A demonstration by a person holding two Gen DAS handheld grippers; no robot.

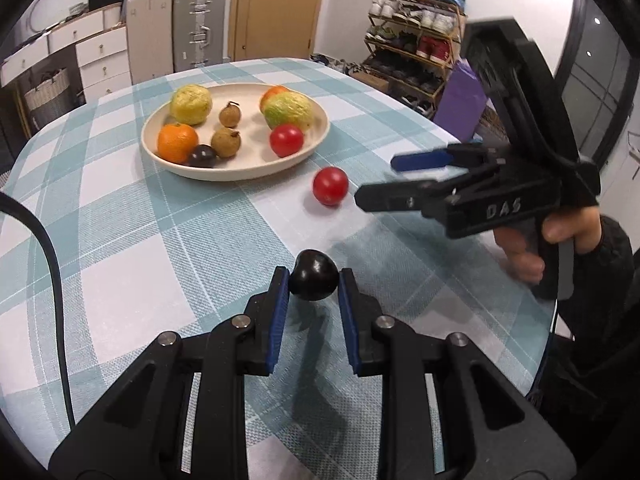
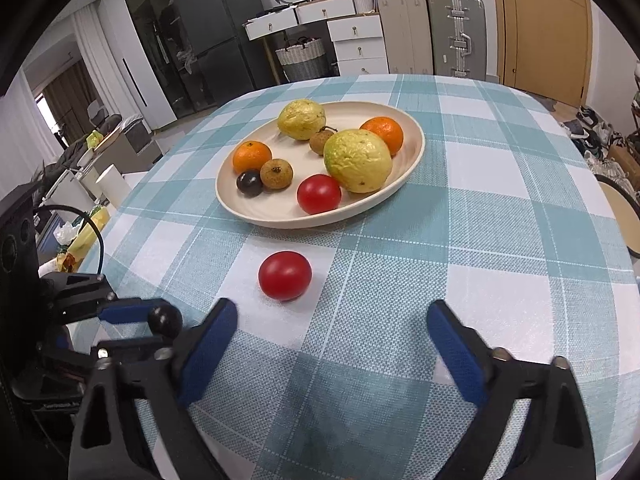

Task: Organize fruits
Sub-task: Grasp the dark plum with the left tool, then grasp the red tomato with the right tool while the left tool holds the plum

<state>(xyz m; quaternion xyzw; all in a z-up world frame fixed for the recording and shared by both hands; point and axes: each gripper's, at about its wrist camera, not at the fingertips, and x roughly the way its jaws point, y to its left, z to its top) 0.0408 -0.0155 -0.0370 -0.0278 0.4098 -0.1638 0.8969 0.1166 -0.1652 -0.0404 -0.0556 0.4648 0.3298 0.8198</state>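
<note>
Between left gripper [image 1: 314, 280] pads: glossy dark round fruit [image 1: 314, 281]; checked woven tablecloth [image 1: 120, 240].

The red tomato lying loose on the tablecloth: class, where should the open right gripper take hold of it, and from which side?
Grip the red tomato across its widest middle, coming in low from the near side; it is round, and the right gripper already faces it.

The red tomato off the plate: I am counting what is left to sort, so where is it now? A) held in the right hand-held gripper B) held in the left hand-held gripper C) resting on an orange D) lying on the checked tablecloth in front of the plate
D: the red tomato lies alone on the tablecloth, short of the plate, ahead of the open right hand-held gripper.
</note>
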